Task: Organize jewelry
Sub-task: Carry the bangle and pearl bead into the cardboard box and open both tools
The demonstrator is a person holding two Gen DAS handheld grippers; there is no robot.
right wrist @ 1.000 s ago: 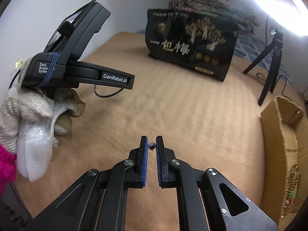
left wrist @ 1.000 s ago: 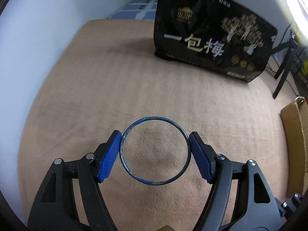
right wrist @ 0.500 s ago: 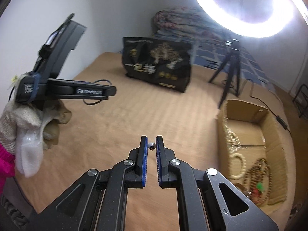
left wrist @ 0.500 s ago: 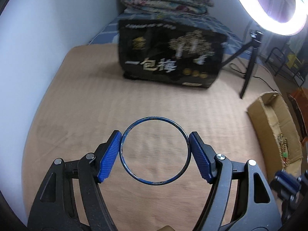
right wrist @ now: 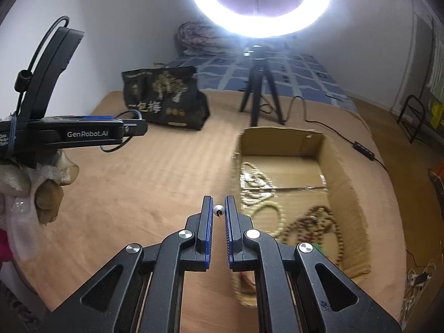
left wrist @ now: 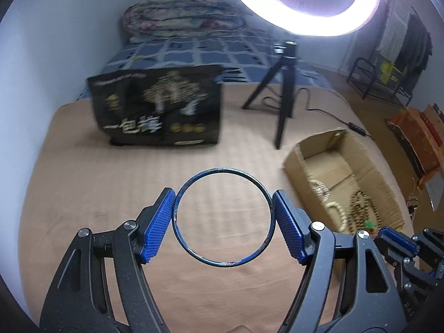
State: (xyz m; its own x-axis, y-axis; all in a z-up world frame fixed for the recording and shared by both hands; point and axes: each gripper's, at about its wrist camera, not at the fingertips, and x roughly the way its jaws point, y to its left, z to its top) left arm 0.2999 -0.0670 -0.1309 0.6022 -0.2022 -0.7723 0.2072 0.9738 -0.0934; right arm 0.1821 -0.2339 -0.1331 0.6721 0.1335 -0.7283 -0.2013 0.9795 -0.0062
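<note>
A thin blue bangle [left wrist: 263,188] hangs above the tan bed cover, and my left gripper [left wrist: 224,206] is shut on it, one blue pad at each side of the ring. My right gripper [right wrist: 218,211] is shut on a small silver bead-like piece [right wrist: 218,209] held at its fingertips. An open cardboard box [right wrist: 340,172] lies to the right, holding several bead necklaces and bracelets [right wrist: 313,227]; the same box [left wrist: 305,172] shows in the left wrist view. The left gripper's body [right wrist: 69,131] is seen at the left of the right wrist view, held by a gloved hand [right wrist: 30,183].
A black printed bag [left wrist: 158,111] stands at the back of the tan cover. A ring light [right wrist: 260,0] on a black tripod [right wrist: 259,94] stands behind the box, its cable [right wrist: 344,136] trailing right. Folded quilts [left wrist: 183,16] lie on the far blue bedding.
Both grippers have risen and swung to the right, each keeping its piece. The cardboard box has come into view, now just ahead of the right gripper's tips.
</note>
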